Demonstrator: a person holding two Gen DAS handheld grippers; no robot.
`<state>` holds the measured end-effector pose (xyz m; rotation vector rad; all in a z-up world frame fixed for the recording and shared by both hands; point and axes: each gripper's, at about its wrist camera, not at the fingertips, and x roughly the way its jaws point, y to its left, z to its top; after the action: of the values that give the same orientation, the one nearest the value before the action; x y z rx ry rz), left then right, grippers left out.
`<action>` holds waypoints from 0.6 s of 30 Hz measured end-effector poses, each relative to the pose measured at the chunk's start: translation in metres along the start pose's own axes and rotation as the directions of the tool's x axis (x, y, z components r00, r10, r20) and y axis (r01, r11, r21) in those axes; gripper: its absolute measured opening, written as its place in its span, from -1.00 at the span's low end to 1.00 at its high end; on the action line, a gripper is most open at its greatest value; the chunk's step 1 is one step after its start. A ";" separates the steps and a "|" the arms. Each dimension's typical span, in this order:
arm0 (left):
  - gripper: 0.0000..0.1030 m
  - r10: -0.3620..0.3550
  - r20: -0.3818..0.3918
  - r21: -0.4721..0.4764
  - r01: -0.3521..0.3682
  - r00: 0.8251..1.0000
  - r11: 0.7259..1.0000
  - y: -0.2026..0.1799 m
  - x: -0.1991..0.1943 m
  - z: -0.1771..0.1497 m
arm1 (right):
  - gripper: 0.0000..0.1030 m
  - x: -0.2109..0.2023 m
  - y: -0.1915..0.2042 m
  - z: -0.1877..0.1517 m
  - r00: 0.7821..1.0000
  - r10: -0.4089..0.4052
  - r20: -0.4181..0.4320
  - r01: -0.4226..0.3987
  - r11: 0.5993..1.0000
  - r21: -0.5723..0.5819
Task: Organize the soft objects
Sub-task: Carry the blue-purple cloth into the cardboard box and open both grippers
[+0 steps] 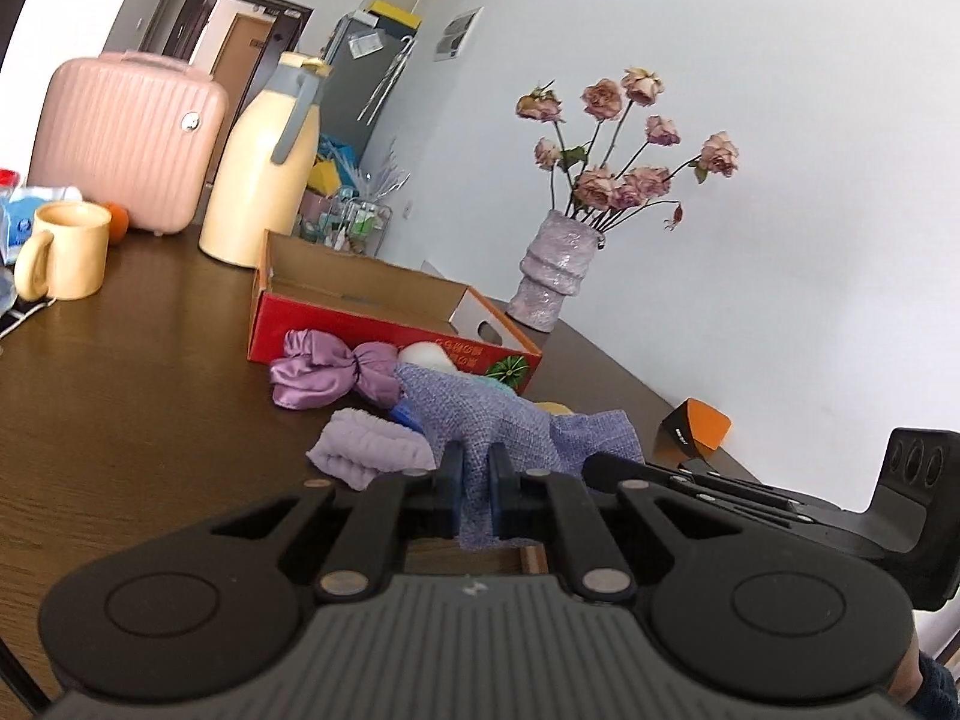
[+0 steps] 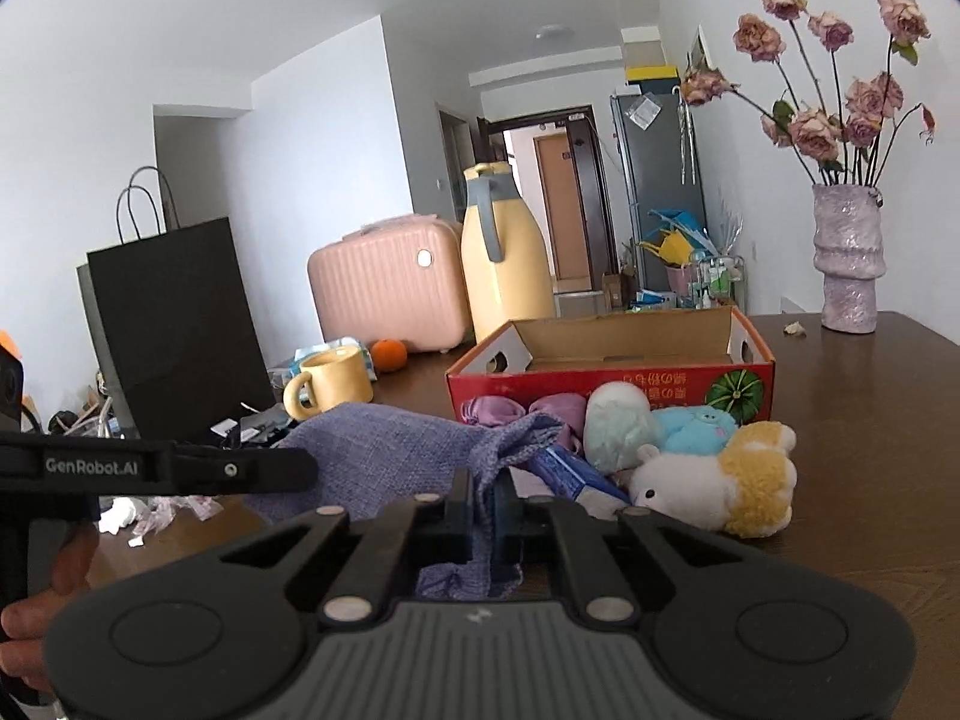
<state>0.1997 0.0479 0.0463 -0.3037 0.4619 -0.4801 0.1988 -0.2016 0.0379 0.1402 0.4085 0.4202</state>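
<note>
My left gripper (image 1: 477, 468) is level and clamped on one edge of the woven lavender fabric pouch (image 1: 480, 414); my right gripper (image 2: 483, 495), also level, pinches its other edge. The pouch hangs between them above the dark wooden table (image 1: 138, 372), the red cardboard box (image 2: 606, 384) at twelve o'clock.

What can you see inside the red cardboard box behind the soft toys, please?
The red cardboard box shows only bare brown inner walls. Its floor is hidden by the front wall, so anything lying low inside cannot be seen.
</note>
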 end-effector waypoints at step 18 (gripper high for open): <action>-0.84 0.201 -0.165 0.067 -0.192 0.966 0.979 0.109 0.273 0.200 | -0.89 0.291 -0.080 0.184 0.969 -0.051 -0.241 0.028 0.995 -0.096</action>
<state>0.5531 0.0363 0.0793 -0.1655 0.6392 -0.3244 0.5467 -0.1595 0.0847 -0.0101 0.6310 0.4176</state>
